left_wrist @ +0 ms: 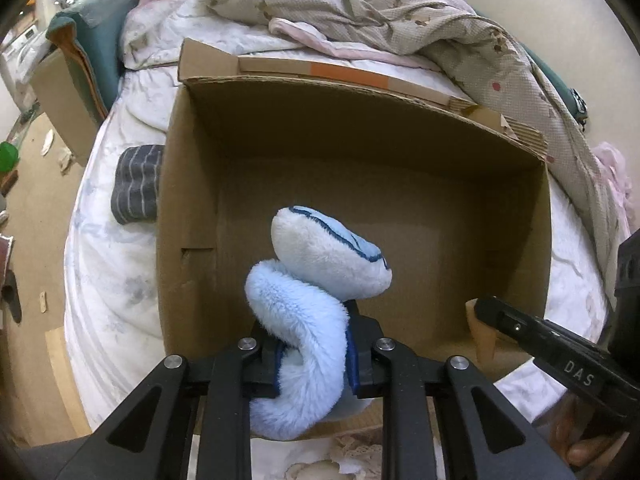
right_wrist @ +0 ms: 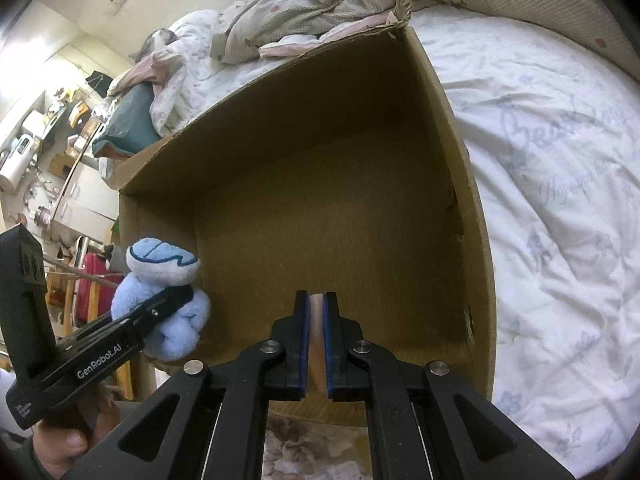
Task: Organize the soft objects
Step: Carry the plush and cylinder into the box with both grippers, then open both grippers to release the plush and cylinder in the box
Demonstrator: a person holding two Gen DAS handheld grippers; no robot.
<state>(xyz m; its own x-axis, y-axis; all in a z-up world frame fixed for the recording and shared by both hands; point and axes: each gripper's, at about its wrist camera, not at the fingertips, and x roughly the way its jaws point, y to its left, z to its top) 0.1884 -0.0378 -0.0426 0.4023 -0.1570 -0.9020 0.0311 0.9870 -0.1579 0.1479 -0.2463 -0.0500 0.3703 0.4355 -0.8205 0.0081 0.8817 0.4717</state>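
An open cardboard box [left_wrist: 400, 144] stands on the bed, its inside bare. My left gripper [left_wrist: 316, 354] is shut on a light blue plush toy [left_wrist: 320, 264] and holds it over the box's near left corner; the toy also shows in the right wrist view [right_wrist: 160, 272]. My right gripper [right_wrist: 317, 344] is shut on the box's near flap [right_wrist: 317, 320], a thin tan strip between its blue pads. It shows in the left wrist view [left_wrist: 486, 312] pinching the flap at the near right rim. A grey striped sock [left_wrist: 138, 184] lies on the sheet left of the box.
A rumpled beige quilt [left_wrist: 400, 12] and pink cloth lie behind the box. A teal pillow [left_wrist: 100, 48] sits at the bed's far left. White flowered sheet [right_wrist: 560, 200] spreads to the box's right. The floor and cluttered furniture [right_wrist: 48, 140] lie beyond the bed's left edge.
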